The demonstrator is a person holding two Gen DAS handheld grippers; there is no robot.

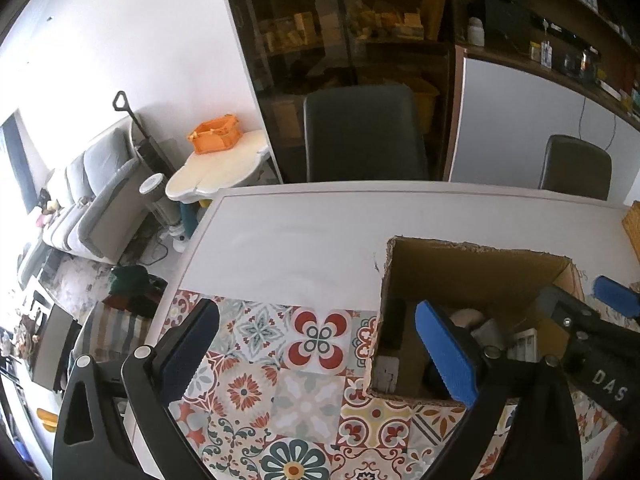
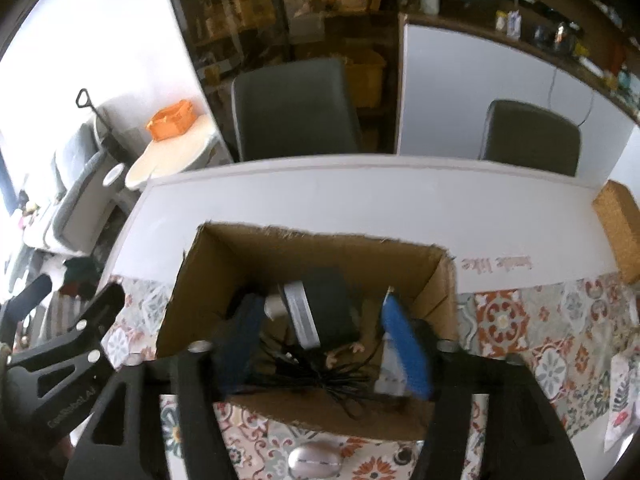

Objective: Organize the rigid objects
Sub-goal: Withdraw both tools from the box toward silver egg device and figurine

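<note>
Both the left gripper (image 1: 320,356) and right gripper (image 2: 326,344) gape empty at the cardboard box (image 2: 320,246).

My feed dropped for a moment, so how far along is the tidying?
Done: the cardboard box already holds a dark block, a black cable bundle and more. In hand: nothing; the left claw and right claw are open, the right over the box. Left: a silver oval object lies on the patterned mat.
</note>
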